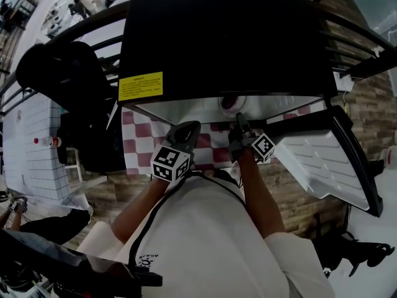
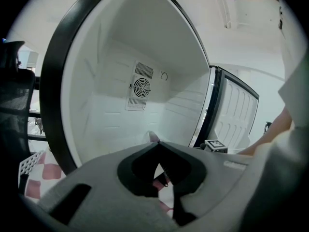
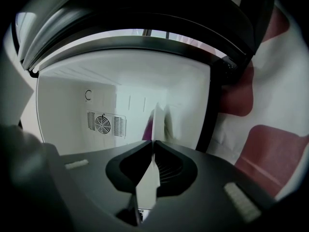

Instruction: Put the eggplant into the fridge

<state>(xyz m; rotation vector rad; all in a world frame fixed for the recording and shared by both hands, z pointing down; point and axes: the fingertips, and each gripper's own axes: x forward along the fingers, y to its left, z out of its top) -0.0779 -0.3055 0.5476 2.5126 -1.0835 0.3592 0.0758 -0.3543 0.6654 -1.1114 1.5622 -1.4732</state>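
Observation:
A black fridge (image 1: pixel 217 36) stands open, its white inside (image 3: pixel 120 100) facing both grippers. My right gripper (image 3: pixel 153 141) reaches level into the opening, shut on a thin edge of the eggplant (image 3: pixel 157 122). That shows as a blurred pale strip with purple on its left side and green on its right. From the head view the eggplant (image 1: pixel 232 104) is a purplish round shape just inside the fridge, ahead of the right gripper (image 1: pixel 237 121). My left gripper (image 1: pixel 187 129) hovers beside it at the fridge mouth. Its jaws (image 2: pixel 157 143) meet at the tips with nothing between them.
The fridge door (image 1: pixel 322 160) hangs open to the right, its white inner shelves showing. A fan vent (image 2: pixel 140 87) sits on the back wall. A red-and-white checked cloth (image 1: pixel 139 138) lies under the fridge. A black chair (image 1: pixel 68 85) stands to the left.

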